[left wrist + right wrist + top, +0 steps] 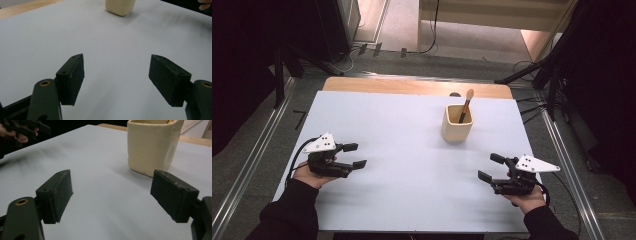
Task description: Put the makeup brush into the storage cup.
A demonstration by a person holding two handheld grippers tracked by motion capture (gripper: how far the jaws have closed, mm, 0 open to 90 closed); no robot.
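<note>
While both grippers gape, cup (457, 125) sits well apart.

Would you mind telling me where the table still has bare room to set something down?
Most of the white sheet is bare: the whole stretch between the left gripper and the right gripper, and the far left part beside the cream cup. The only crowded spot is that cup, with a wooden spoon standing in it.
</note>
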